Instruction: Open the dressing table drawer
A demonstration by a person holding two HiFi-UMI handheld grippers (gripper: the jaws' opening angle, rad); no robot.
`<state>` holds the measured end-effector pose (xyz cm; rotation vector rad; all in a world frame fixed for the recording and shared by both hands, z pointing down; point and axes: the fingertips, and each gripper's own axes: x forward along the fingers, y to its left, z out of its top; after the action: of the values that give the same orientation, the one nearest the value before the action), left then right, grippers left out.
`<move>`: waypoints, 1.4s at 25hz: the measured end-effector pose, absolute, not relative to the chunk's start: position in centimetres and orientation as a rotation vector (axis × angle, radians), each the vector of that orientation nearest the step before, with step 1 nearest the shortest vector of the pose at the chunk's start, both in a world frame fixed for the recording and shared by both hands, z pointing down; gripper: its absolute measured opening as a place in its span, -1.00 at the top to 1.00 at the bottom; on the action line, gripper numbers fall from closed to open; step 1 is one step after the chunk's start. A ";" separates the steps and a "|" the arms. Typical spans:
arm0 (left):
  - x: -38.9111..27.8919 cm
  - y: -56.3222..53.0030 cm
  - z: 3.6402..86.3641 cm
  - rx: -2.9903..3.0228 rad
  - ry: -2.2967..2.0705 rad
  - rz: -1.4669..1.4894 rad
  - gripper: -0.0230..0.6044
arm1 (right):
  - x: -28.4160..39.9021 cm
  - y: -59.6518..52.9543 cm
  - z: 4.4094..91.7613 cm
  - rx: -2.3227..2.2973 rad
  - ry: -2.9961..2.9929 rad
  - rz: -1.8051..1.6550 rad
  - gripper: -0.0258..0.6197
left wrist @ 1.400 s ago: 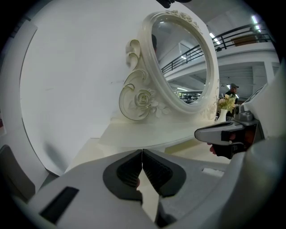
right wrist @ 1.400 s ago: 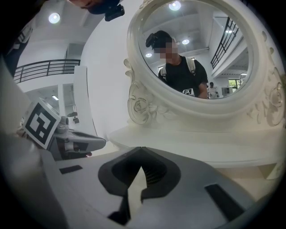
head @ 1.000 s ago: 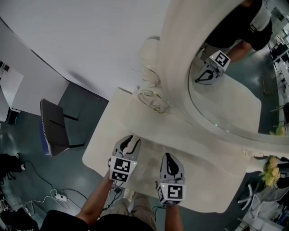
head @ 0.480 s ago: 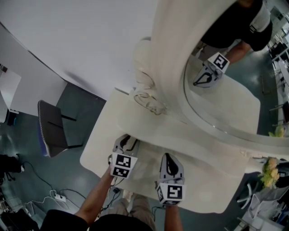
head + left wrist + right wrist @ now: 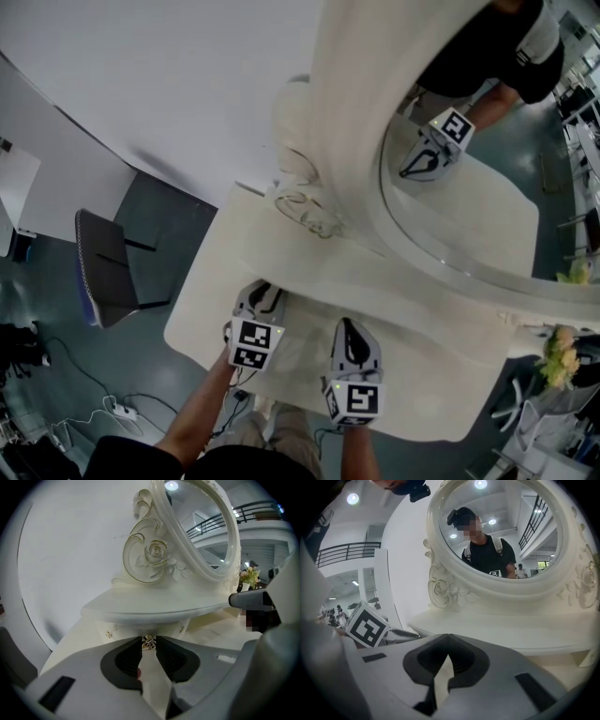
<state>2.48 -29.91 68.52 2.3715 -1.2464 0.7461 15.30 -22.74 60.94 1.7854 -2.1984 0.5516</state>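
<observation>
The left gripper (image 5: 149,645) has its grey fingers (image 5: 123,660) pinching a small gold rose-shaped knob (image 5: 149,641). The knob belongs to the cream drawer front (image 5: 133,629), set under the raised cream shelf (image 5: 154,604) along the back edge of the cream worktop (image 5: 427,380), toward its left end. The drawer looks not yet drawn out. To pull well, the grip should probably be firm and the draw straight and level toward the front edge, without twisting, since so small a knob could slip free. The right gripper (image 5: 448,637) has its fingers pressed together on nothing and sits near the front edge. Only the left gripper view shows the knob; in the head view the shelf and the gripper's body hide it. The head view alone shows both grippers side by side over the worktop. The right gripper view alone faces the white-framed oval mirror (image 5: 454,550) squarely.
</observation>
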 end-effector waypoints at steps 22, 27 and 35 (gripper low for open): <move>1.3 -26.9 68.8 2.356 -1.262 0.756 0.63 | 14.6 -20.6 61.0 1.778 -2.219 0.546 0.93; 0.6 -26.0 69.0 2.350 -1.267 0.762 0.63 | 14.6 -20.0 60.7 1.784 -2.215 0.542 0.93; -0.1 -24.6 69.0 2.343 -1.267 0.772 0.63 | 14.1 -19.2 60.5 1.783 -2.225 0.535 0.93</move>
<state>-0.07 -24.55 68.97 2.3432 -1.2672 0.7723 14.13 -19.16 60.48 1.7831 -2.2254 0.5353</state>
